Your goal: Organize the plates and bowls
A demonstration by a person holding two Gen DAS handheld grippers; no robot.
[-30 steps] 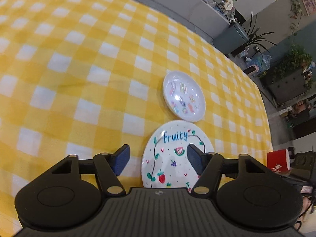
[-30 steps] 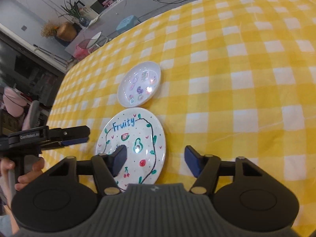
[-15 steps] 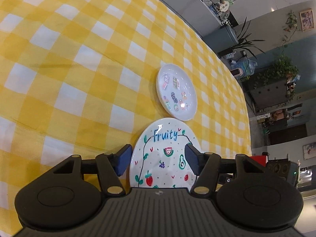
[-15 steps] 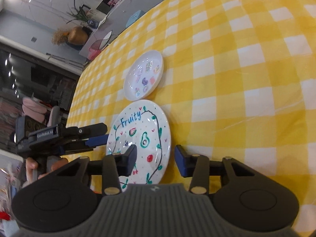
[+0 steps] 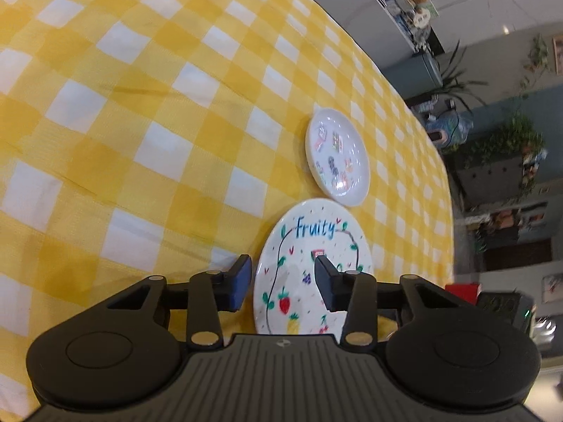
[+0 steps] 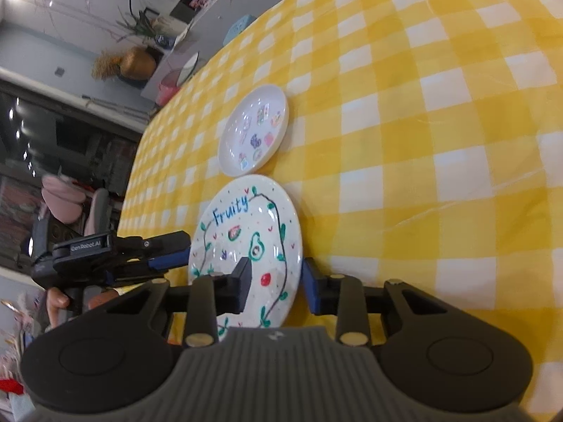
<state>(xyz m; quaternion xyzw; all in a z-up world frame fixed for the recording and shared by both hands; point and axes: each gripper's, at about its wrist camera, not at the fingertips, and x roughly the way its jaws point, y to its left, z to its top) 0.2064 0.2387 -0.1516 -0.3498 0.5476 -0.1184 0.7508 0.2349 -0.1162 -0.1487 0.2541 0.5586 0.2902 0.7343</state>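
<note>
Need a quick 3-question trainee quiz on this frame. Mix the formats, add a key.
1. True or false: the sticker plate is stacked on the Fruity plate.
2. What covers the table? A. a yellow checked cloth B. bare wood C. a blue mat
3. Short answer: which plate's rim lies between the fingers of both the left claw and the right claw?

Key:
1. False. They lie side by side on the cloth.
2. A.
3. The Fruity plate. Each claw straddles an opposite edge of it, and both sets of jaws are closing, with no firm pinch showing yet.
</note>
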